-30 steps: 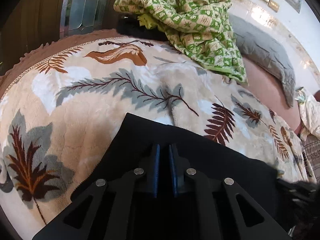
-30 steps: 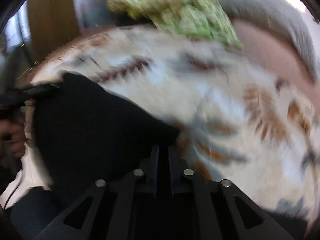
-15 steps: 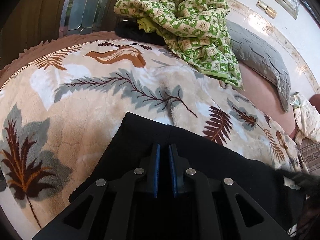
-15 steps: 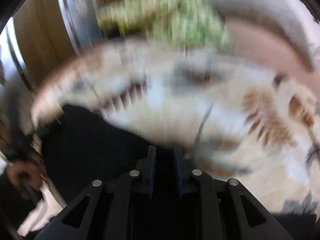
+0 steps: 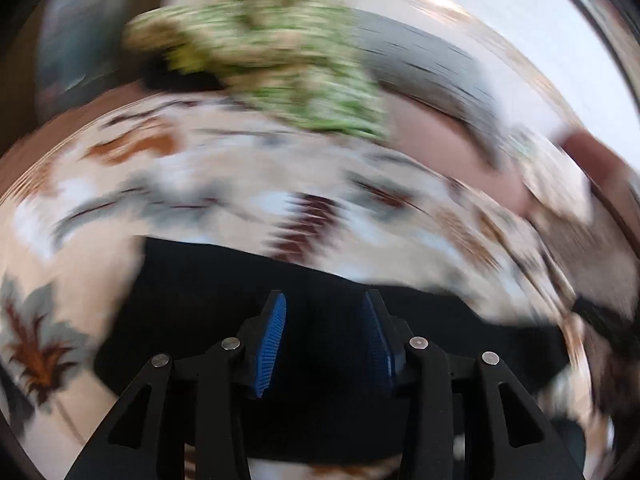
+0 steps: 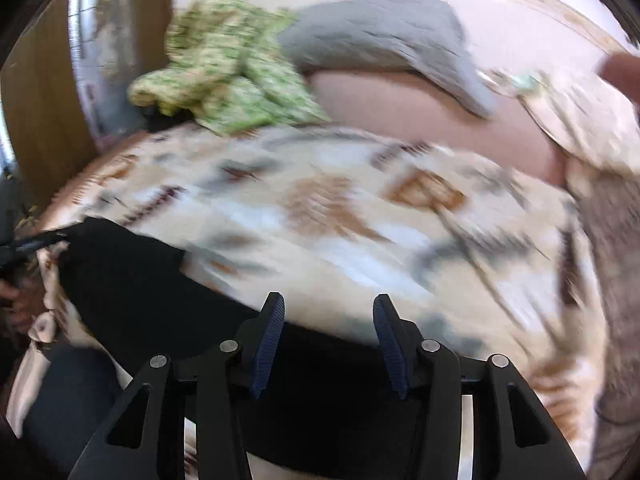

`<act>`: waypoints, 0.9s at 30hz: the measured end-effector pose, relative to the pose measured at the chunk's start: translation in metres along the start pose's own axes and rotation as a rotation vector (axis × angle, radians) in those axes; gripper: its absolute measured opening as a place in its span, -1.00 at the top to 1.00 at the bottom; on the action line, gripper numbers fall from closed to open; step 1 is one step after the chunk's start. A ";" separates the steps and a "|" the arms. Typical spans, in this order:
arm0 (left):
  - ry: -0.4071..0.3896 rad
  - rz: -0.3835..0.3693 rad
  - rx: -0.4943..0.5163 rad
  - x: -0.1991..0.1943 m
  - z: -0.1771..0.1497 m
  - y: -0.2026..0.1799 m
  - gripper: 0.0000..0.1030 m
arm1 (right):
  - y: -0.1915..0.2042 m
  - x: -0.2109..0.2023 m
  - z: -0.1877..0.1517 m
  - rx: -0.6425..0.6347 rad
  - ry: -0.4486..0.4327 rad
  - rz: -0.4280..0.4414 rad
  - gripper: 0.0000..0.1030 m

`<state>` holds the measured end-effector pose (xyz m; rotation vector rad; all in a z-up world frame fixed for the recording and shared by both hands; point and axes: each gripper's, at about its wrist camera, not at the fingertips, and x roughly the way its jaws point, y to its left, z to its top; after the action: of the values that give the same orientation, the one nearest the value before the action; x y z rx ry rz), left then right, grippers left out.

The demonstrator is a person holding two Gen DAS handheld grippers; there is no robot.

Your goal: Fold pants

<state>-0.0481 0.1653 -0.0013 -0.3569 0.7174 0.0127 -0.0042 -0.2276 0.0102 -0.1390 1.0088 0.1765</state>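
1. Nearest, the left tool [image 5: 324, 336] is hanging with its blue pads spread apart, gripping nothing, just above the black pants [image 5: 224, 280].
2. The right tool [image 6: 328, 340] is likewise gaping and empty over the pants' right end.
3. The pants are lying in a flat band on the leaf-print blanket [image 6: 340, 208] covering the bed.
4. Farther back, a green quilt [image 6: 224, 64] and grey pillow [image 6: 380, 36] are sitting.
5. Risk, as I judge it: both views are smeared, so a hurried pinch could catch blanket along with cloth and drag the fold crooked.

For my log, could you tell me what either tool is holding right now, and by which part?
Nothing is held: the left tool and right tool both have open jaws above the black pants on the blanket.
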 end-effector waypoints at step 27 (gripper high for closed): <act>0.262 -0.299 -0.296 0.055 -0.039 -0.069 -0.20 | -0.102 -0.006 -0.123 0.746 -0.133 0.442 -0.43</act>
<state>-0.0220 0.0815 -0.0420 -0.7565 0.9174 -0.2157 -0.0877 -0.3517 -0.0463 0.7711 0.9041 0.1970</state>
